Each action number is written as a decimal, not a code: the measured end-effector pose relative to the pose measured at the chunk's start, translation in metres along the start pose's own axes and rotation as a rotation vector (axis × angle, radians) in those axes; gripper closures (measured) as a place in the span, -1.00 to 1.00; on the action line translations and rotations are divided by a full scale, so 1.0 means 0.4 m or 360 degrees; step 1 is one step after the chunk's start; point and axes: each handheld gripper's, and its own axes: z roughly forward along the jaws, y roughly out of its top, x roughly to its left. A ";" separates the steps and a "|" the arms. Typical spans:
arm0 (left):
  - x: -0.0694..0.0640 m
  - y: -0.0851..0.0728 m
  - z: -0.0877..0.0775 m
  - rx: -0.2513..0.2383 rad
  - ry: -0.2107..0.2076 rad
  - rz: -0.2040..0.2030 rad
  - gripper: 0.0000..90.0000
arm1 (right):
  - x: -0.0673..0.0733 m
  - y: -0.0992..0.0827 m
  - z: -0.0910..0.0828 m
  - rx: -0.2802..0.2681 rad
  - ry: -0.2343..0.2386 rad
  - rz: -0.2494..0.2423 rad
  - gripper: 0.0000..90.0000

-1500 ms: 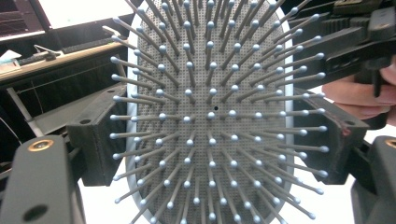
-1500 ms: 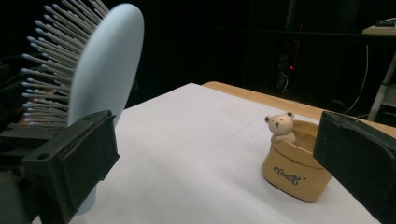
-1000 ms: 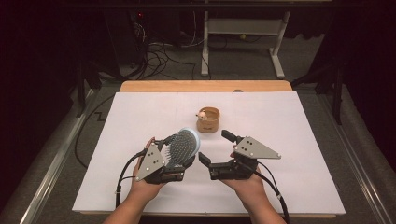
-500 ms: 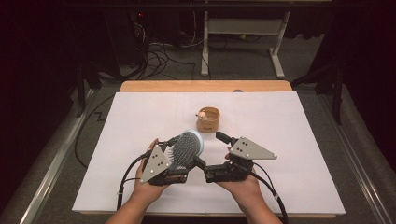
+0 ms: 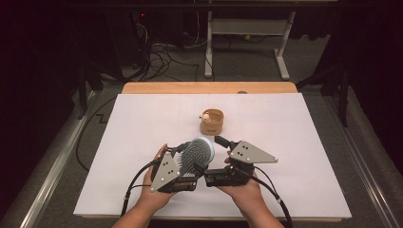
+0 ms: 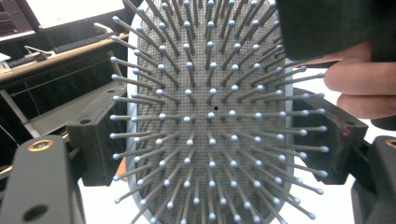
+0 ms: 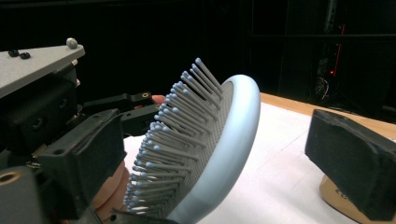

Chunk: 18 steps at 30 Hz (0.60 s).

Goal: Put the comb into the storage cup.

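Pale blue bristled hairbrush (image 5: 197, 153), lifted above table

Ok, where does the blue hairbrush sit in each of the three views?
High view: the hairbrush is low centre, between the two hands.
Left gripper view: its bristle face faces the camera, between the left gripper's jaws.
Right gripper view: seen edge-on, centre.
Shared landmark: the white table sheet, visible beneath the brush in every view.

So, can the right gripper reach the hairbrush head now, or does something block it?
Probably yes. The right gripper has been closing, with the hairbrush head between its open jaws; the left gripper grips lower down.
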 end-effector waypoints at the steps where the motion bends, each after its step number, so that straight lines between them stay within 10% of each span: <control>1: -0.001 0.000 0.001 0.0001 -0.0001 0.0002 -0.55 | -0.001 0.000 0.000 -0.0003 0.0004 0.0009 -0.83; 18: -0.023 -0.001 0.014 0.0014 -0.0030 0.0021 -0.55 | -0.007 -0.009 -0.001 -0.0014 0.0105 0.0103 -0.33</control>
